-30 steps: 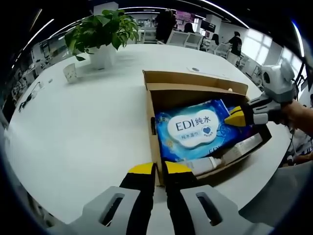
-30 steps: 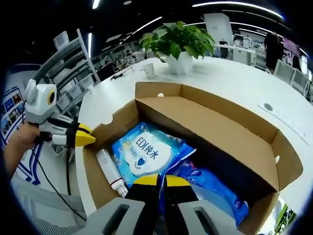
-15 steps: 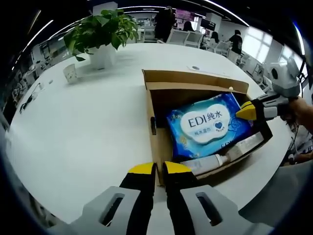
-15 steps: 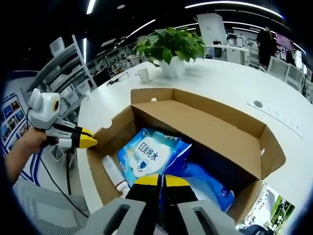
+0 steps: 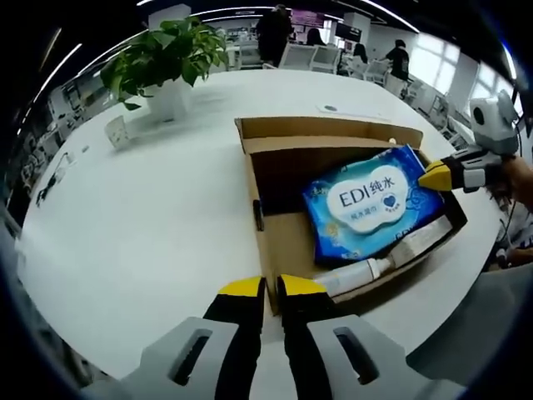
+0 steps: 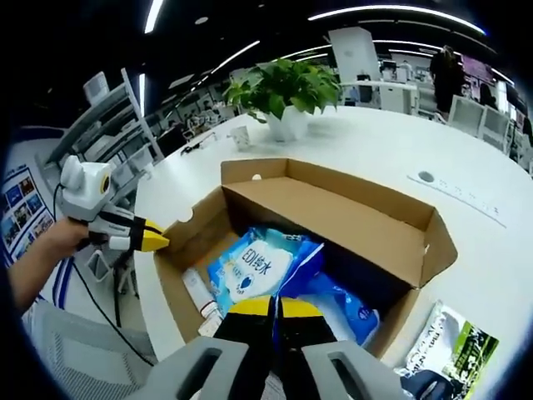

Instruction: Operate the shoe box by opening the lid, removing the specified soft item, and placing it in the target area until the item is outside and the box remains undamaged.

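Observation:
The open cardboard shoe box (image 5: 265, 218) (image 6: 333, 218) lies on the white round table. My right gripper (image 6: 275, 307) (image 5: 434, 176) is shut on the edge of a blue EDI wet-wipes pack (image 5: 371, 203) (image 6: 254, 267), holding it tilted above the box's inside. My left gripper (image 5: 271, 287) (image 6: 155, 242) is shut at the box's near corner, with the cardboard wall between its yellow tips. A white tube (image 5: 372, 267) (image 6: 197, 291) lies along the box's side wall. A second blue pack (image 6: 346, 302) rests in the box under the lifted one.
A potted green plant (image 5: 163, 62) (image 6: 287, 93) and a small white cup (image 5: 120, 127) stand at the table's far side. A green and white packet (image 6: 450, 340) lies on the table beside the box. People and desks are in the background.
The right gripper has drawn the wipes pack up and toward itself, leaving more of the box floor bare. The right view has pulled back. The left gripper has stayed at the corner.

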The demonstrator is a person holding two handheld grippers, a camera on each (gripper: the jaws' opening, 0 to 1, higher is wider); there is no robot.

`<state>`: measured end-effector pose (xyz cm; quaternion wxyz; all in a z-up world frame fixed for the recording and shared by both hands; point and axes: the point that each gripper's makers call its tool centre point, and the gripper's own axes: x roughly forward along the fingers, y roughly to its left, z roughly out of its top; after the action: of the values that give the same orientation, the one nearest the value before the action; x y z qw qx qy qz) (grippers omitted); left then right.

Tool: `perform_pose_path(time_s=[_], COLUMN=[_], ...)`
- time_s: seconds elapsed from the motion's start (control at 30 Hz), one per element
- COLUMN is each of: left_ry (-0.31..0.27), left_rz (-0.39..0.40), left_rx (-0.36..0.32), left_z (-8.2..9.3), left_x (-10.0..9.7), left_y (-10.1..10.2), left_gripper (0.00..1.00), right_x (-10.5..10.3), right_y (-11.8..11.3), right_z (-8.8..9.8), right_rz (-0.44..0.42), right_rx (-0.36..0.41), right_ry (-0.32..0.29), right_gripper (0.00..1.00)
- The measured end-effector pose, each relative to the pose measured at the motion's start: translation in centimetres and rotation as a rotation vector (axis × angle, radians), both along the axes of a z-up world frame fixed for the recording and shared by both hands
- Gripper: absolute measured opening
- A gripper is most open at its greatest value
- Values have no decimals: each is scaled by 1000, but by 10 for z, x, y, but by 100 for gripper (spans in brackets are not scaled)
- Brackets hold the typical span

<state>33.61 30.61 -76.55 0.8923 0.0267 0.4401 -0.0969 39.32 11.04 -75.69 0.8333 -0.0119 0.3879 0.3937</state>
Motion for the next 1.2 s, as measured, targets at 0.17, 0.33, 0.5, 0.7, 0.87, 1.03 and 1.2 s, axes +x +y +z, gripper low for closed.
perform_pose_path(time_s=[0.17, 0.33, 0.5, 0.7, 0.87, 1.03, 1.2], left_ry=[-67, -112, -55, 42, 72, 102, 128], left_rz=[-32, -112, -167, -222, -236, -229, -225], left_rx=[30, 17, -16, -48, -79, -88, -118], left_z=[20, 34, 20, -5, -12, -22, -31], left_x=[12, 27, 33, 36, 39, 42, 42], left_y=[-6, -33, -54, -72, -80, -82, -87], left_gripper=[10, 11, 12, 14, 15, 15, 12], right_x=[0, 1, 1, 1, -1, -1, -1], right_y=[-2, -9, -17, -23, -27, -28, -30], right_z=[0, -4, -7, -11, -14, -15, -17], right_rz=[-5, -20, -39, -55, -47, -46, -49], right_rx=[1, -5, -6, -10, -35, -37, -36], right_ry=[-1, 3, 11, 13, -5, -7, -2], right_gripper=[0, 0, 0, 0, 0, 0, 0])
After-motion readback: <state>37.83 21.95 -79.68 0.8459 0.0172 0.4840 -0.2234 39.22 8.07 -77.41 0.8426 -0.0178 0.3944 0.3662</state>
